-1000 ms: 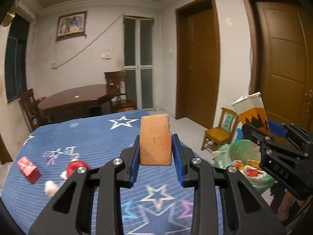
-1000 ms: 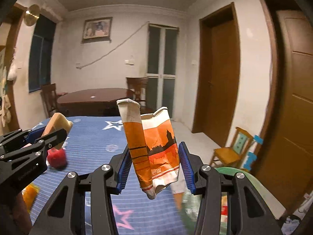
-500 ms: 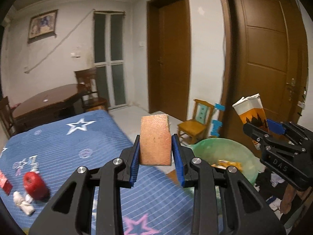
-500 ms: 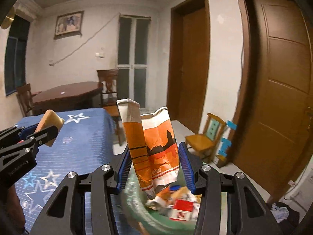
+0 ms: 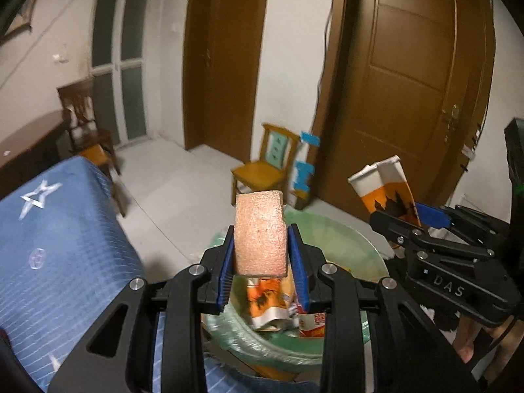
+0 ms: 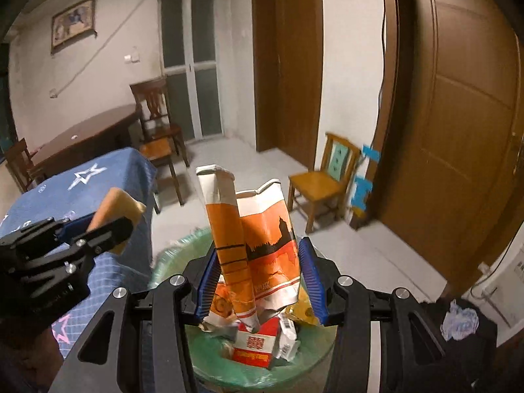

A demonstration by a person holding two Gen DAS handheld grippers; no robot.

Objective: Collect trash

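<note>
My left gripper [image 5: 260,263] is shut on an orange-pink sponge block [image 5: 260,234], held above the near rim of a green-lined trash bin [image 5: 344,242]. My right gripper [image 6: 258,275] is shut on a crumpled orange and white paper carton [image 6: 258,239], right over the bin [image 6: 173,255]. Inside the bin lie wrappers and a red and white box [image 6: 253,347]. In the left wrist view the right gripper [image 5: 412,217] and its carton [image 5: 384,191] show at the right. In the right wrist view the left gripper [image 6: 111,229] with the sponge [image 6: 113,208] shows at the left.
A table under a blue star-patterned cloth [image 5: 55,249] stands left of the bin. A small yellow wooden chair [image 5: 265,170] sits against the wall by a brown door [image 5: 409,91]. A dark round table with dark chairs [image 6: 154,124] is at the back. Dark clothes [image 6: 458,321] lie at the right.
Both grippers have swung right and down, away from the blue tabletop to above the trash bin. Each keeps its grip: the sponge in the left, the carton in the right.
</note>
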